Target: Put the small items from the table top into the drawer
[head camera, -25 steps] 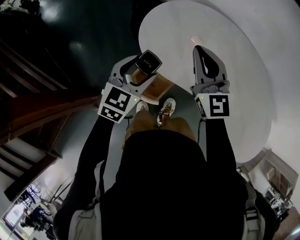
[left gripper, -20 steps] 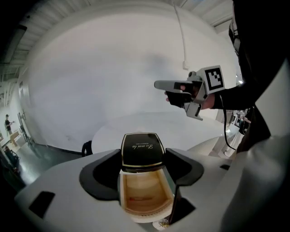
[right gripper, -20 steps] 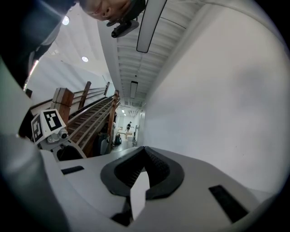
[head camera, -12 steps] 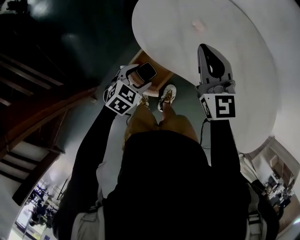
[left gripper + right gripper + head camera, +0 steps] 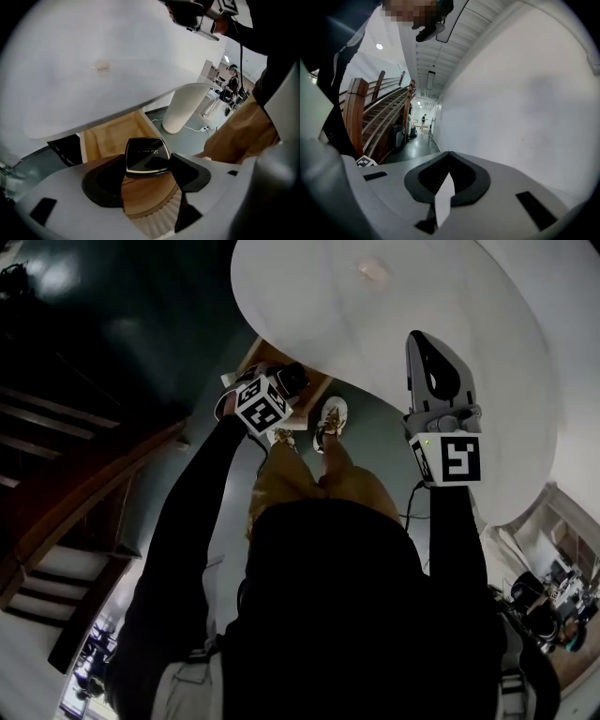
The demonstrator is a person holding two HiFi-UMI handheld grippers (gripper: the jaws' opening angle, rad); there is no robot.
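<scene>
The person is wearing a black top with long black sleeves (image 5: pixel 202 521), mustard-tan trousers (image 5: pixel 309 479) and white sneakers (image 5: pixel 330 423) with darker trim. Pale grey straps (image 5: pixel 503 673) are lying over the top at both sides. The left gripper (image 5: pixel 286 382) and the right gripper (image 5: pixel 424 343) are both showing smooth light-grey shells with rounded, tapering jaws lined by black pads (image 5: pixel 104 180). Each is carrying a cube (image 5: pixel 452 457) printed with black-and-white square markers. Dark rectangular slots are showing in the shells behind the jaws. A small lamp is glowing yellow-green above the right cube, and a thin black cable (image 5: pixel 240 42) is trailing from the right gripper along the sleeve.
</scene>
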